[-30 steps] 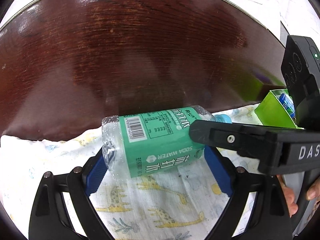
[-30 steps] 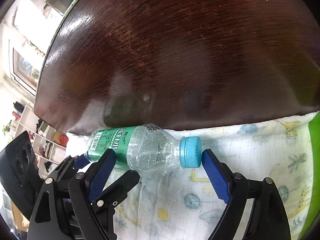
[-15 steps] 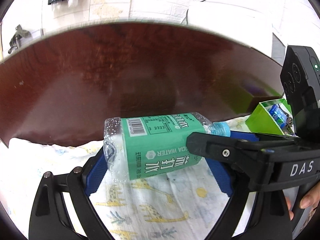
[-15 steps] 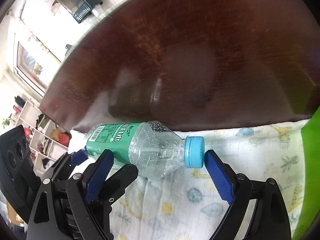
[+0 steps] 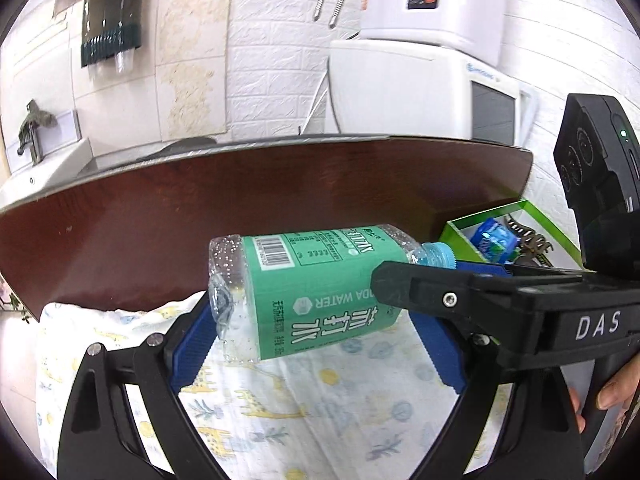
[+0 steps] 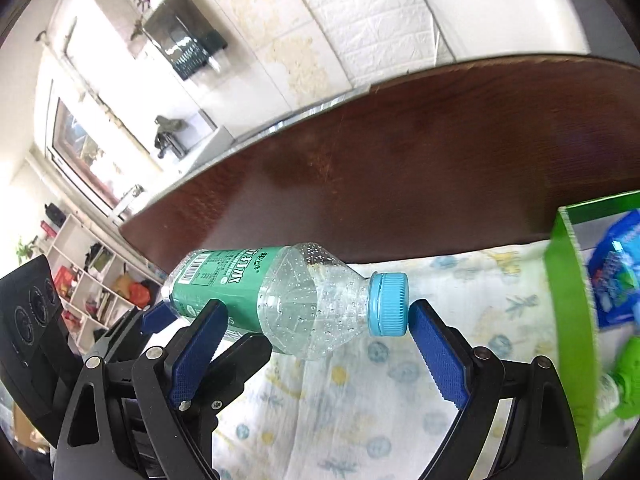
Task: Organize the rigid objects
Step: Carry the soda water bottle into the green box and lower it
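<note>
A clear soda water bottle with a green label and blue cap lies on its side, lifted above the patterned cloth. My left gripper is closed end to end on it, one pad at its base. My right gripper spans it lengthwise too, its right pad against the blue cap and its left pad by the labelled body. The right gripper's finger crosses in front of the bottle in the left wrist view.
A green box holding a blue packet and dark items stands at the right on the dark wooden table; it also shows in the right wrist view. White appliances and a wall stand behind the table.
Both grippers have risen and tilted up with the bottle, lifting it off the cloth. The wall and appliances have come into view, and the green box shows more.
</note>
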A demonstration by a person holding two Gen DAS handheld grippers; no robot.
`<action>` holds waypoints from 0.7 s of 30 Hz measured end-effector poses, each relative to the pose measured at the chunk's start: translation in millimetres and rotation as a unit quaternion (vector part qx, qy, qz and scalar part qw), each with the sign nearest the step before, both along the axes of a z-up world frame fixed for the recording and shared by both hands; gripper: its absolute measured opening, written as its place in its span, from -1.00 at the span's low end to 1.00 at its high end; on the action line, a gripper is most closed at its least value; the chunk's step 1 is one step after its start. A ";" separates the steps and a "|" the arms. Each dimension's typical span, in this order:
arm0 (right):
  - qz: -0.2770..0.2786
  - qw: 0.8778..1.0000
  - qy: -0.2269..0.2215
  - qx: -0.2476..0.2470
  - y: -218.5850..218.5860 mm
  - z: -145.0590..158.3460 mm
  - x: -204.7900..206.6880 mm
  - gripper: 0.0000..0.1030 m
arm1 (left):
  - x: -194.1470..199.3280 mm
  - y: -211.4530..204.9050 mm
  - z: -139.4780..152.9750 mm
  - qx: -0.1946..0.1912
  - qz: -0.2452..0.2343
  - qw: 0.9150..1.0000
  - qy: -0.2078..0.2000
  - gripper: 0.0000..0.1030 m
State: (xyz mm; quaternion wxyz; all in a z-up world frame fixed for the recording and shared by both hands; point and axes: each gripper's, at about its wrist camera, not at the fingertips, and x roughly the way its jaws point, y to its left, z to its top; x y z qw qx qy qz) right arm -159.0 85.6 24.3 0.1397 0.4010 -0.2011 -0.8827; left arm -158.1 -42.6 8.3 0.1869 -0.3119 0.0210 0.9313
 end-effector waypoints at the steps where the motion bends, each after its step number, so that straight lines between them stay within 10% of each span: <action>1: -0.003 1.000 0.005 -0.001 5.0 3.8 5.4 0.80 | 3.1 5.4 2.3 -0.001 -0.004 1.000 0.003 0.77; 21: -0.137 0.989 0.059 -0.013 154.8 48.2 105.4 0.80 | 49.6 164.0 36.2 -0.028 -0.147 0.988 0.039 0.77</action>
